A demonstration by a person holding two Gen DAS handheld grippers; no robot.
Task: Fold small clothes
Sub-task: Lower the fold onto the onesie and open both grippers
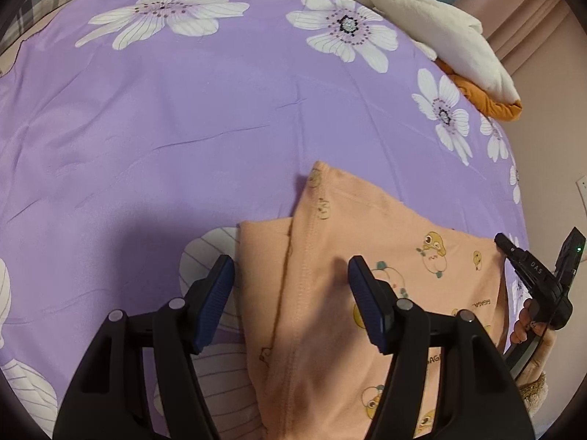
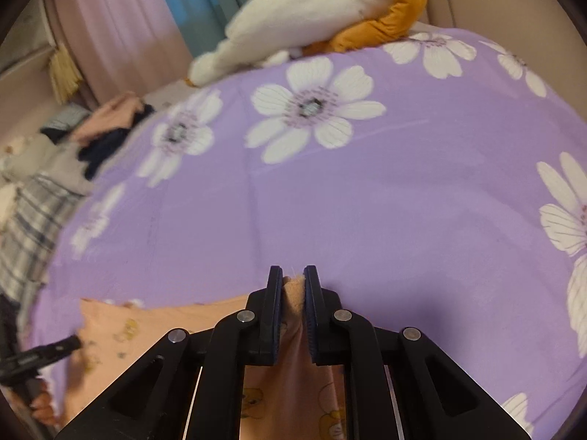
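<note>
Purple bedspread (image 1: 183,117) fills both views, printed with big white flowers (image 1: 345,29), creased lightly across the middle. At its far edge lies a cream plush toy (image 1: 433,33) with orange parts (image 1: 488,102), flopped along the border. Pink curtains (image 2: 121,33) hang behind, a teal strip (image 2: 198,3) between them. Off the bedspread's side sits a plaid cloth (image 2: 25,227), and beyond it a heap of other clothes (image 2: 106,128) (pink and dark blue, blurred). A wall socket (image 1: 581,187) shows at 1 edge.
</note>
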